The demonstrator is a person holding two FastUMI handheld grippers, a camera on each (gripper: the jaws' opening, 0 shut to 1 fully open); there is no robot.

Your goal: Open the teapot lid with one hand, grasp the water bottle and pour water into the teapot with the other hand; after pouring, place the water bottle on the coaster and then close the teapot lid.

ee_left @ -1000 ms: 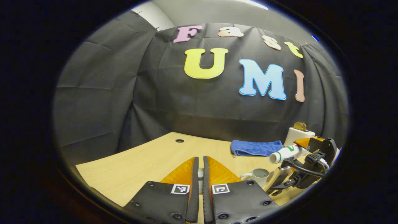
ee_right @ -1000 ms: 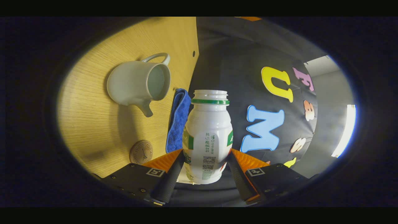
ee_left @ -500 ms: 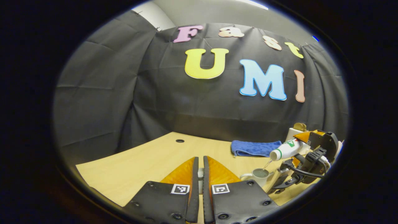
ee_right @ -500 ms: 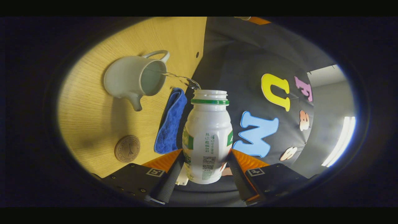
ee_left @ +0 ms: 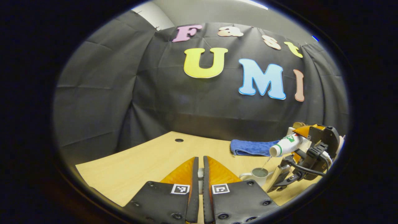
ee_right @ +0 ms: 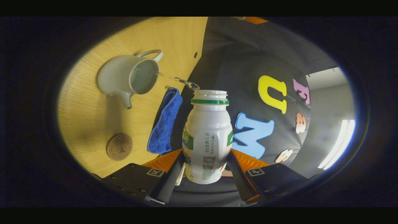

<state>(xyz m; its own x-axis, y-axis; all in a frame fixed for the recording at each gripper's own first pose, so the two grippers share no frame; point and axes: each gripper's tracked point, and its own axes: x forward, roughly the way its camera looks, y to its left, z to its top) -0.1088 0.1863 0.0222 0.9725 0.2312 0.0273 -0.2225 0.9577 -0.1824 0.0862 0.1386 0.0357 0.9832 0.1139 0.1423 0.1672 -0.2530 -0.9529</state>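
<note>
Black cloth backs a pale wooden counter where the white teapot stands open, lid off. The right claw is clamped on the tipped water bottle, and a thin stream runs from its mouth into the pot: pouring is the step in hand. The left claw has its fingers nearly together on something small and pale, probably the lid, though too little shows to be sure. Next the bottle must be righted and carried to the round coaster, near the blue towel. How full the pot is cannot be judged.
</note>
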